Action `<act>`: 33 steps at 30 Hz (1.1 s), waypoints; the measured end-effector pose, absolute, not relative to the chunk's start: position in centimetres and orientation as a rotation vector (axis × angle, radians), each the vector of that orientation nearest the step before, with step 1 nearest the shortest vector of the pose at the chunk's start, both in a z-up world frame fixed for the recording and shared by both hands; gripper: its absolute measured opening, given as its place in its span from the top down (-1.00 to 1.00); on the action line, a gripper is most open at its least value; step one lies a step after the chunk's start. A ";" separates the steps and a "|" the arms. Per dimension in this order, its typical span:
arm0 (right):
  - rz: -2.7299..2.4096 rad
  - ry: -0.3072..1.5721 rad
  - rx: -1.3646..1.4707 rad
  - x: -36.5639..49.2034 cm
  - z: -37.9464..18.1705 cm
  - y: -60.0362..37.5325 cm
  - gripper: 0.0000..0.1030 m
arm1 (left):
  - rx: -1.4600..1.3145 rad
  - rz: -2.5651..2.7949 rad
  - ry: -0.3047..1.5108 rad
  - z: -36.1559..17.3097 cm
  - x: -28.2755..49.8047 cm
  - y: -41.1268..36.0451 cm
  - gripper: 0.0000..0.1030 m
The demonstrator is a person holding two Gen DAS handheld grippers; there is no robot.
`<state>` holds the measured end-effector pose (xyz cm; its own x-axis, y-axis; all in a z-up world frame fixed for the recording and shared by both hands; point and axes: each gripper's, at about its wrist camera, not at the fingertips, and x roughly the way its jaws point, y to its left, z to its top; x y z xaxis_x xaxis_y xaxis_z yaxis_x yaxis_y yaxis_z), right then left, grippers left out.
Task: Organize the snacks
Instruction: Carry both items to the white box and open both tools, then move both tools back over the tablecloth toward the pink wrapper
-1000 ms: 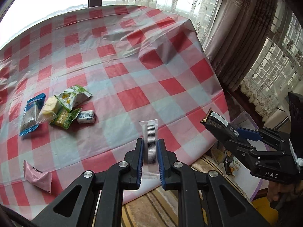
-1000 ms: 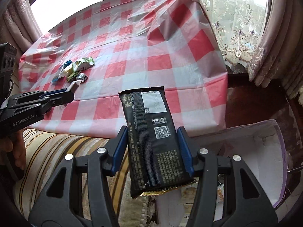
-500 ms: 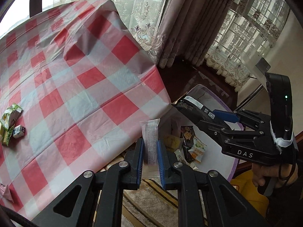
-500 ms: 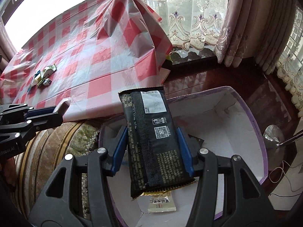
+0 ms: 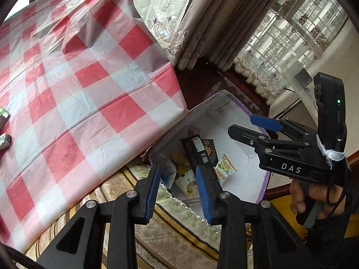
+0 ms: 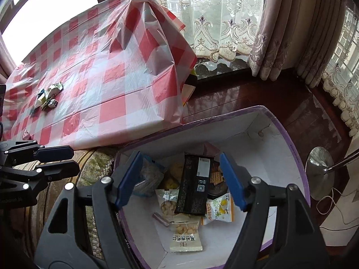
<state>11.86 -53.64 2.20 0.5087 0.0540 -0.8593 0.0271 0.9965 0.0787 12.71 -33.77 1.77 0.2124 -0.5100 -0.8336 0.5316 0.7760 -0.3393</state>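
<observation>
A purple-rimmed white box [image 6: 289, 143] stands on the floor beside the table and holds several snack packets. A long black packet [image 6: 194, 186] lies on top of them; it also shows in the left wrist view [image 5: 198, 151]. My right gripper [image 6: 180, 179] is open and empty above the box. My left gripper [image 5: 178, 187] is open and empty over the box's near edge [image 5: 265, 179]. A small clear packet [image 5: 167, 171] lies by the left finger, inside the box. The right gripper [image 5: 253, 125] shows in the left wrist view, the left gripper [image 6: 65, 159] in the right wrist view.
A red-and-white checked tablecloth [image 5: 89, 89] covers the table [image 6: 101, 78]. A few small snacks [image 6: 48, 96] lie on it at the far left. A striped cushion [image 5: 179, 219] lies below the table edge. Curtains [image 6: 280, 27] and a lamp base [image 6: 319, 172] stand to the right.
Both grippers have opened. The black packet has dropped from the right gripper into the box, and the clear packet has left the left gripper. Both views have swung from the table to the box.
</observation>
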 end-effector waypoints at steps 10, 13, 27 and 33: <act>0.086 1.043 0.058 12.4 2.3 -50.2 -0.44 | -0.083 -0.555 1.157 1.5 13.5 -28.0 0.32; 0.116 1.047 0.046 12.6 2.2 -48.7 -0.44 | -0.142 -0.479 1.167 1.3 13.8 -25.0 0.32; 0.306 1.063 -0.027 14.2 1.3 -39.4 -0.44 | -0.437 -0.036 1.132 0.0 12.4 -7.2 0.32; 0.375 1.070 -0.058 15.2 1.1 -35.6 -0.44 | -0.525 0.064 1.125 -1.1 12.5 -2.9 0.32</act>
